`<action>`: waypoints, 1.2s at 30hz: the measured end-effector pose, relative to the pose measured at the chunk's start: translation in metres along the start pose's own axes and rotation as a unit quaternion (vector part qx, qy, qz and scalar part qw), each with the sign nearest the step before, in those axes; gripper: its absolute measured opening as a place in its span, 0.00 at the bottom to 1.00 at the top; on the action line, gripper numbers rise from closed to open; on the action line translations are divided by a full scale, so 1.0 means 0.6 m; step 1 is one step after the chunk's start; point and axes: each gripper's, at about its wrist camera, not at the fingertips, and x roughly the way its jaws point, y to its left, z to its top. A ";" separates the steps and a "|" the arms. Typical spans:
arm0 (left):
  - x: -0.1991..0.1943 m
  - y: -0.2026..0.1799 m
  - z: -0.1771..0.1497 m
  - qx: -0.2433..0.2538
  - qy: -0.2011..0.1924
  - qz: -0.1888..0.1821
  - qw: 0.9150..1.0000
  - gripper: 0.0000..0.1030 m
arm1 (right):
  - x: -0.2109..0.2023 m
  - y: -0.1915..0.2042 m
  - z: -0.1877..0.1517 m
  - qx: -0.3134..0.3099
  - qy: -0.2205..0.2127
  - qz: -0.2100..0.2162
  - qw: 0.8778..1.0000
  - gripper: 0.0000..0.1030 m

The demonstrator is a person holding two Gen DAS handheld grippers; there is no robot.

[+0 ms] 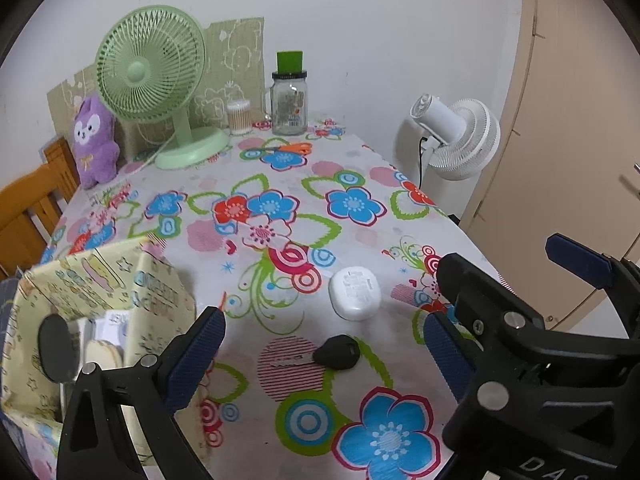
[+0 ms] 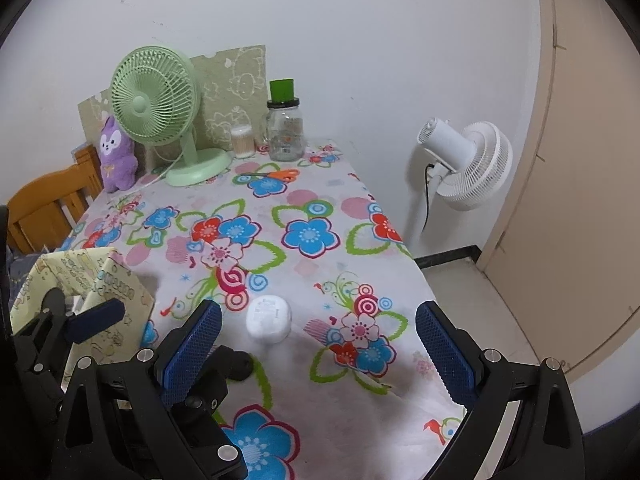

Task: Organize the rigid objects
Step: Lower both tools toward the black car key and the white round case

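Floral cloth covers the tabletop [image 1: 360, 152], where a key [image 1: 320, 356] lies just ahead between the left gripper's [image 1: 324, 344] released fingers and a white case [image 1: 355, 293] sits beyond it. To that gripper's left a patterned box [image 1: 100, 292] already holds some items; both loose pieces remain unsorted, and the right gripper [image 2: 318, 344] is likewise released, holding nothing

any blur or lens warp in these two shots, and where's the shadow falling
Left wrist view: door frame bows from fisheye; key sharp, yellow box slightly soft. Right wrist view: black corner vignette, soft shadow beside the white case, no glare.
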 end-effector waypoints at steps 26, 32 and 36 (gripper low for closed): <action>0.106 0.001 -0.033 -0.057 0.064 0.032 0.996 0.96 | 0.103 -0.010 -0.025 -0.013 0.047 0.008 0.999 0.96; 0.120 0.006 -0.041 -0.070 0.076 0.043 0.994 0.92 | 0.123 -0.008 -0.030 -0.017 0.059 0.008 0.998 0.96; 0.126 0.009 -0.048 -0.081 0.085 0.047 0.992 0.89 | 0.132 -0.005 -0.034 -0.021 0.064 0.010 0.998 0.96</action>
